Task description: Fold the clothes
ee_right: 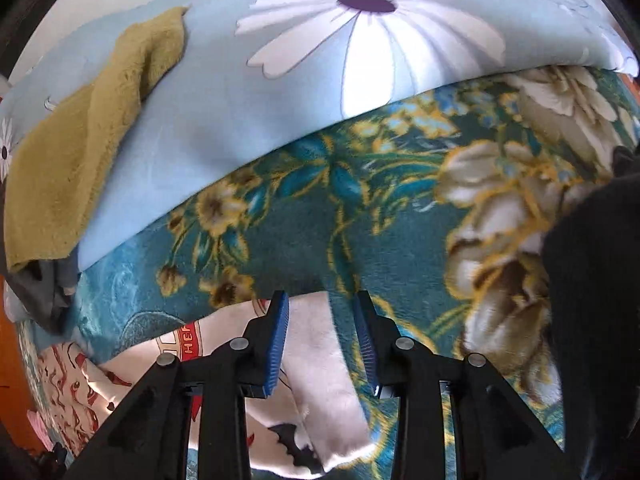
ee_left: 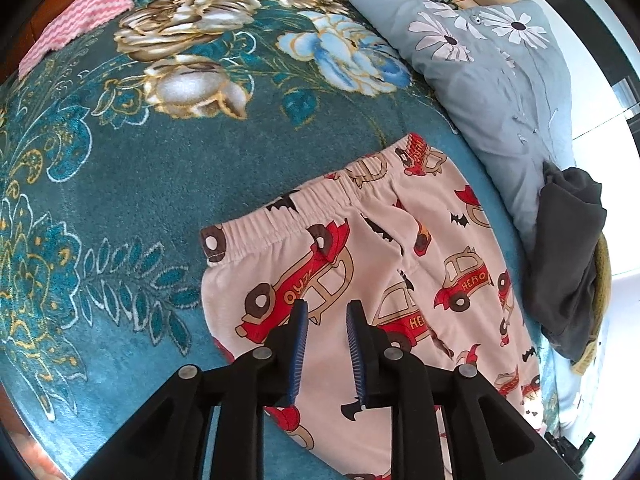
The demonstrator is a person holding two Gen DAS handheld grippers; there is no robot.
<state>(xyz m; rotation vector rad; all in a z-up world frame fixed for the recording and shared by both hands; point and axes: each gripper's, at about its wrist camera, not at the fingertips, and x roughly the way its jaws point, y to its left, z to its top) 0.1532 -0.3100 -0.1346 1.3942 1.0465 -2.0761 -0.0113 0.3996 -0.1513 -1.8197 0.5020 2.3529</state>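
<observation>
left tool (ee_left: 327,314) points down over the pants (ee_left: 360,264), jaws a narrow way apart, blue pads (ee_left: 301,344) clear of the cloth, nothing held; waistband lies ahead of its tips, legs run back under it. right tool (ee_right: 322,308) jaws part open, also empty; a pale pant edge (ee_right: 320,380) lies under and between them, bed blanket (ee_right: 400,232) ahead, blue quilt (ee_right: 224,128) further ahead, mustard cloth (ee_right: 80,140) off to its left, something black close at its right, can't tell what. risks: pants look only part folded and loose, fold may spring back now neither tool has it; a re-grab with jaws this narrow could pinch the fuzzy blanket too; right view is blurred, so a quick pass may snag or drag the hem and skew the fold
</observation>
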